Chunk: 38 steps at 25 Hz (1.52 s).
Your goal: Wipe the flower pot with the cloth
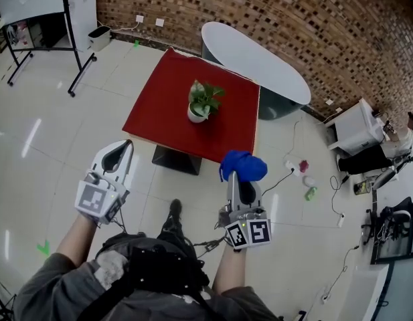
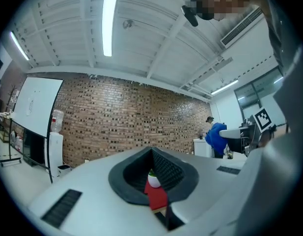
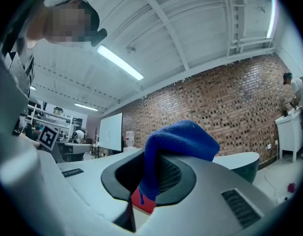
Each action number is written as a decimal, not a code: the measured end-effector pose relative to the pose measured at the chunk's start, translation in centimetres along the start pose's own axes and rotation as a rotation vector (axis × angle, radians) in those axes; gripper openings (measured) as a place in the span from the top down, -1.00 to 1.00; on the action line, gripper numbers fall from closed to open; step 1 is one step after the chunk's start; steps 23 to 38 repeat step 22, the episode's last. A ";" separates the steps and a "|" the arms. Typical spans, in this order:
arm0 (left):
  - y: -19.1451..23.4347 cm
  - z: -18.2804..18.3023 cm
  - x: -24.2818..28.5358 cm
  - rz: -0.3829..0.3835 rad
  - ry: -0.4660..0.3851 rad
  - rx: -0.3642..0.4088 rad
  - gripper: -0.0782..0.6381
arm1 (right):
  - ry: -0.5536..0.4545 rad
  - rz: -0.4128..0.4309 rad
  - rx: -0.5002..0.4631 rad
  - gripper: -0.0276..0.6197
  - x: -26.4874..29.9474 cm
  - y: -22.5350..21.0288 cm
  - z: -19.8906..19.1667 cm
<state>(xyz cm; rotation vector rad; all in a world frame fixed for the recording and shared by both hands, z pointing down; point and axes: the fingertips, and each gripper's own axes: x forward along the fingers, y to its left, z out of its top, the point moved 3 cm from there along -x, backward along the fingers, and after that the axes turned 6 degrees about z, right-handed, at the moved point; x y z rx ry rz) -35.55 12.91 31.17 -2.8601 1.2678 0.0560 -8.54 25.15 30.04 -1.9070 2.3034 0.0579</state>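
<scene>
Red table [image 1: 159,112] ahead carries the flower pot [image 1: 197,114] near its middle; your right gripper [image 1: 241,180] clamps the blue cloth [image 1: 243,165], your left gripper [image 1: 128,146] is closed on nothing, so a hard wipe could topple the unbraced pot.

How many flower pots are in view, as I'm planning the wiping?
1. The white flower pot, holding a green plant, stands near the middle of the red table. None other shows, though the table could hide something behind it.

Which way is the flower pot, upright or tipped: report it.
Upright: the flower pot stands on its base on the red table, leaves above.
</scene>
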 end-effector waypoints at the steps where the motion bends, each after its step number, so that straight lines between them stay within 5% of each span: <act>1: -0.1 0.1 -0.9 -0.005 0.002 -0.005 0.71 | 0.003 -0.007 0.001 0.73 -0.7 0.7 0.0; 22: -1.4 1.3 -11.1 -0.080 0.053 -0.025 0.71 | 0.035 -0.099 0.001 0.73 -8.9 8.8 1.5; 38: -1.4 1.3 -11.1 -0.080 0.053 -0.025 0.71 | 0.035 -0.099 0.001 0.73 -8.9 8.8 1.5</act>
